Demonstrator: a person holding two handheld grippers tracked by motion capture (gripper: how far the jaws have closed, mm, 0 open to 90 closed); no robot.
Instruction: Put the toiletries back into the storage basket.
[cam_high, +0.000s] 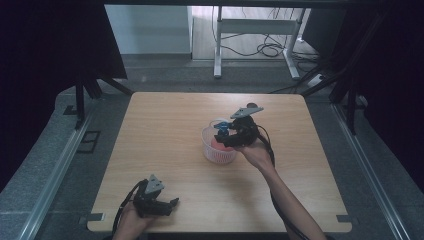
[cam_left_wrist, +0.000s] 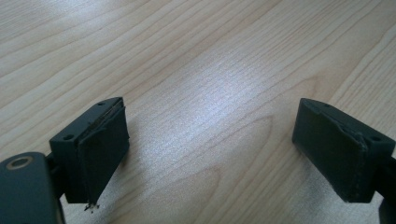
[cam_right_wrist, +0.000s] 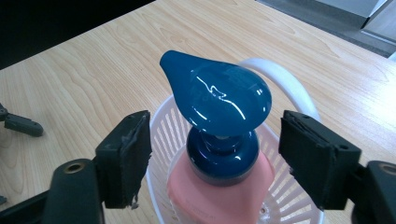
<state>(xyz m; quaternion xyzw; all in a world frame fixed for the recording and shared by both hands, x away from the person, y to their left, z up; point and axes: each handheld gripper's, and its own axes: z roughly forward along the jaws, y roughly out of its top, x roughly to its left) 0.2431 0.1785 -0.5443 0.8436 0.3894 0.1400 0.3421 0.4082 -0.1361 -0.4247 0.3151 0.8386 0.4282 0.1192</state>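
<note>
A pink pump bottle (cam_right_wrist: 219, 191) with a glossy blue pump head (cam_right_wrist: 219, 98) stands upright inside a small white slatted basket (cam_right_wrist: 161, 135). In the high view the basket (cam_high: 218, 150) sits near the middle of the wooden table (cam_high: 165, 130). My right gripper (cam_right_wrist: 215, 156) is open, its jaws on either side of the blue pump collar without touching it; in the high view it (cam_high: 226, 134) hovers over the basket. My left gripper (cam_high: 172, 204) rests near the table's front edge, open, with bare wood between its jaws (cam_left_wrist: 210, 144).
The basket's white handle (cam_right_wrist: 285, 84) arcs behind the pump head. Beyond the far table edge stand a metal frame (cam_high: 255, 35) and loose cables on the floor. Dark curtains flank both sides.
</note>
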